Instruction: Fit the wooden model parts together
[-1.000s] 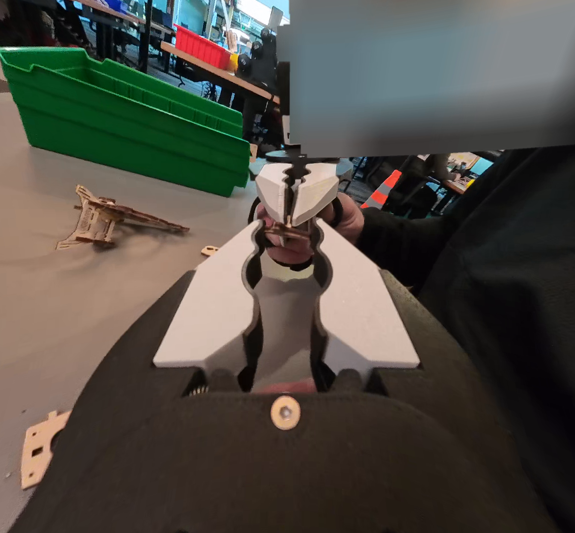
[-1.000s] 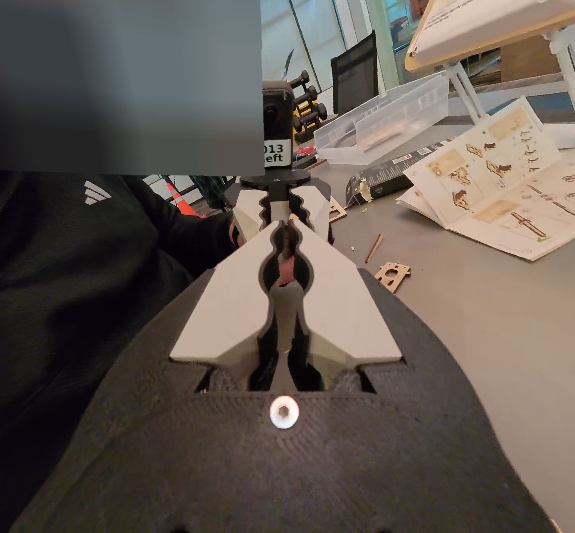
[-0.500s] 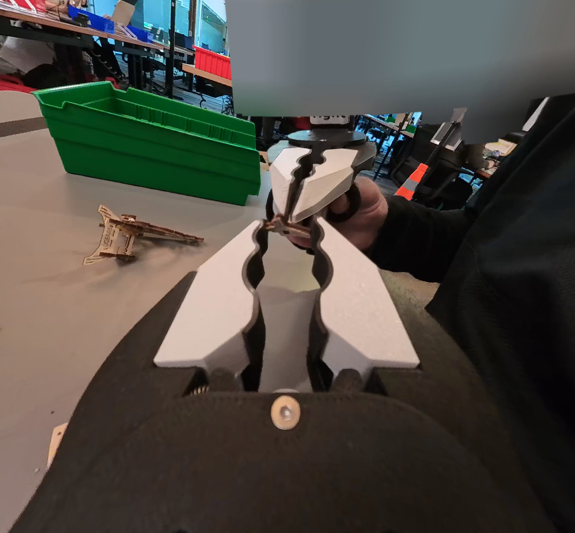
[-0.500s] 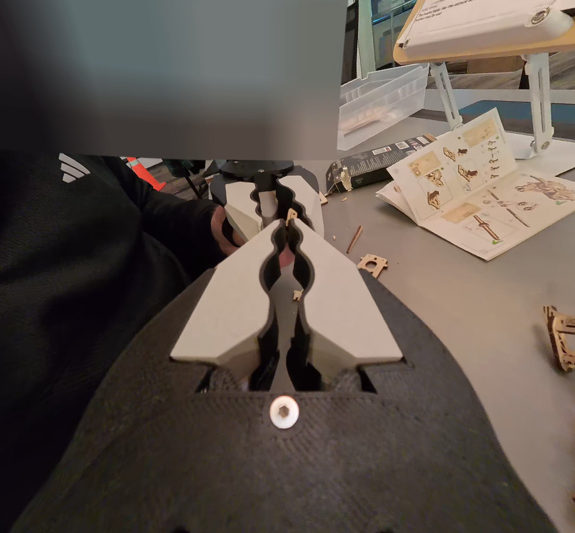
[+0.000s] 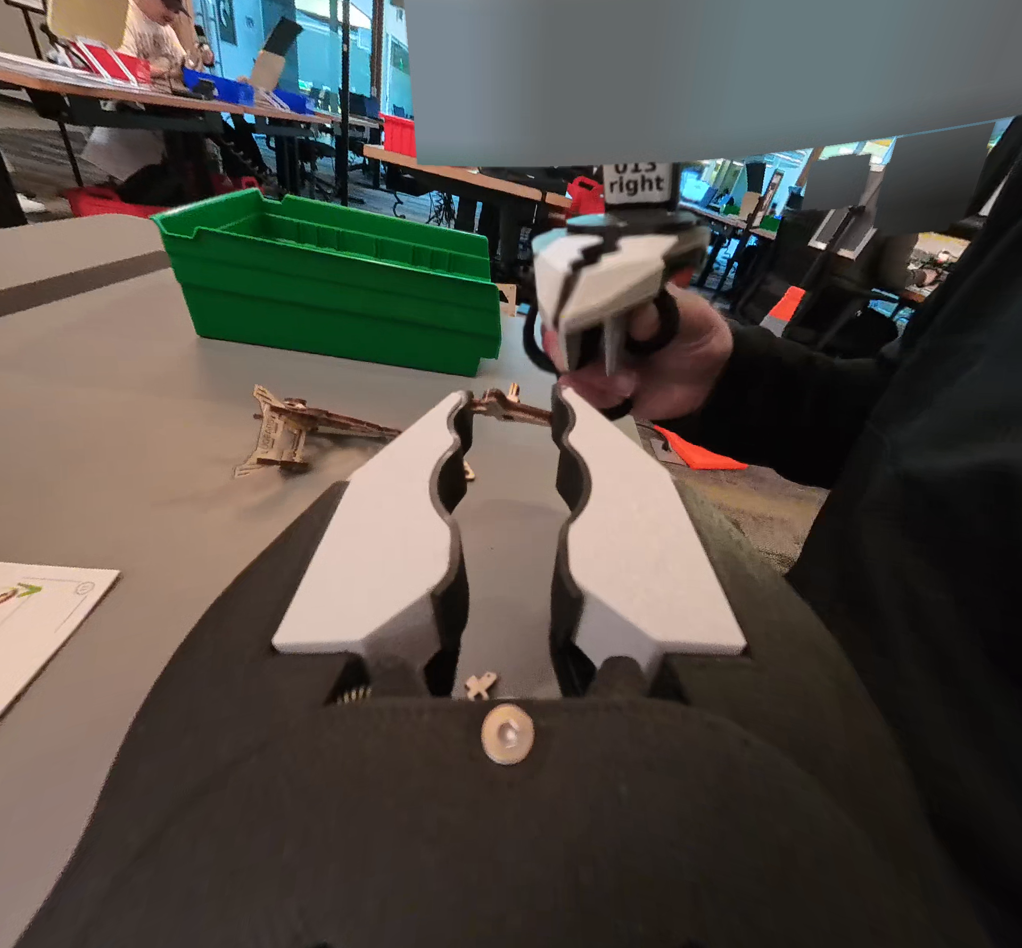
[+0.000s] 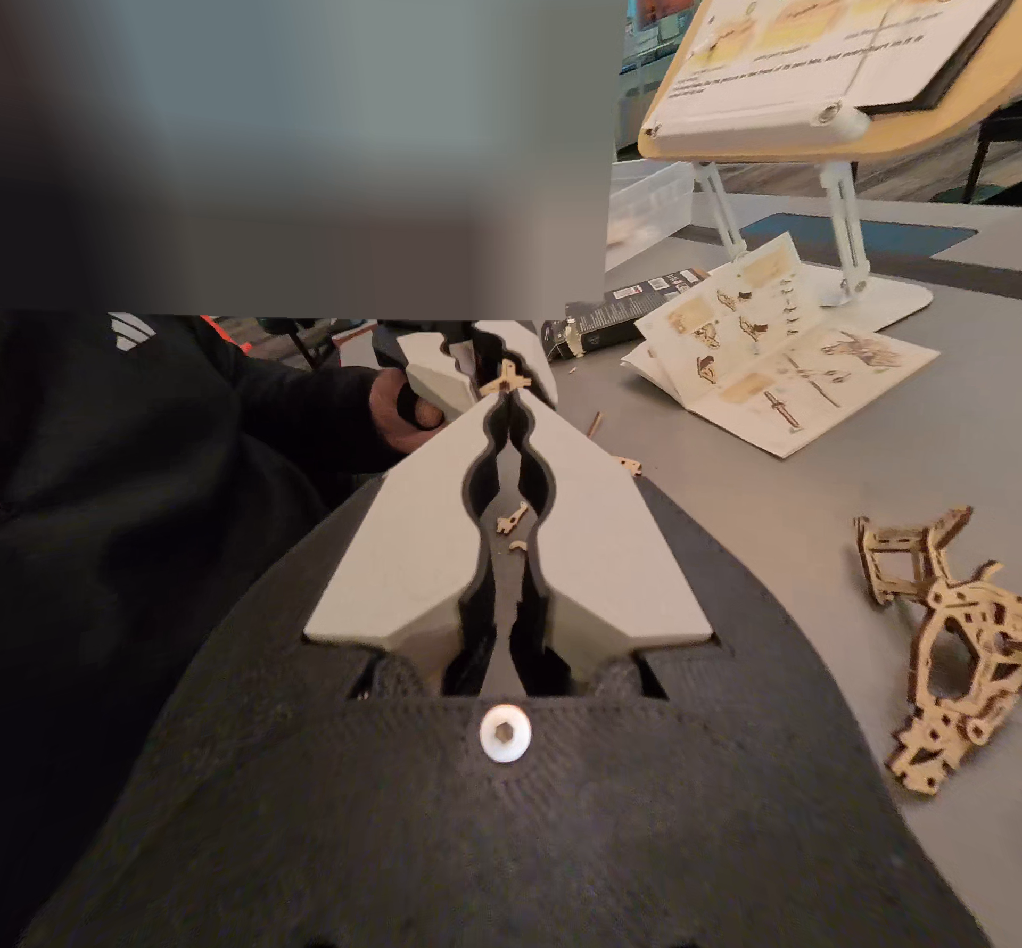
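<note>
A: What is the left claw (image 5: pixel 511 408) holding?
B: A thin wooden strip (image 5: pixel 511 410) spans its fingertips, gripped there above the grey surface (image 5: pixel 110 424).
A: And the right claw (image 6: pixel 507 395)?
B: Pressed together, pinching a small cross-shaped wooden part (image 6: pixel 506 380) at its tips.
A: The built model?
B: The half-built wooden frame (image 5: pixel 287 432) lies left, near the green bin (image 5: pixel 337 280).

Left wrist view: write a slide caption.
Left gripper pinches a small wooden part, right gripper close by, green bin behind.
</note>
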### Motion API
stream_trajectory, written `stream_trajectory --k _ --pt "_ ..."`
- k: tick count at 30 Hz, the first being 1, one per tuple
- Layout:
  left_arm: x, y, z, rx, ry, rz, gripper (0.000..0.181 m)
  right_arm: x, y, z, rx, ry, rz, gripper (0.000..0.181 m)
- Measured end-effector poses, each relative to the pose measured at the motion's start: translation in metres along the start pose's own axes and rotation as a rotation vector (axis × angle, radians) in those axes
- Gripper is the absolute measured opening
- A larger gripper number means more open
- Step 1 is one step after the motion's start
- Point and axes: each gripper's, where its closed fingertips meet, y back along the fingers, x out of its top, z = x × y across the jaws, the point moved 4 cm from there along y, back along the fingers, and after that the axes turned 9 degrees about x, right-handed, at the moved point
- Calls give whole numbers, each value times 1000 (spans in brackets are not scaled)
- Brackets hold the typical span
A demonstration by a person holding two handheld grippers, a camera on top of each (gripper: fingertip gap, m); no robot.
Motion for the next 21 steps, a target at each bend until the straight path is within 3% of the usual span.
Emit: stream_trajectory --k 2,4,6,21 --pt "0 -2 3 7 -57 -30 27 -9 -13 -3 16 14 -67 0" --pt "-1 -5 7 26 -140 -61 26 -19 -21 -3 53 -44 -111 13" --pt "-3 -7 9 60 -252 -104 27 -13 -21 -1 30 -40 -82 7" --pt "-6 -9 14 54 -389 -200 27 -16 -35 -6 -17 198 -288 1"
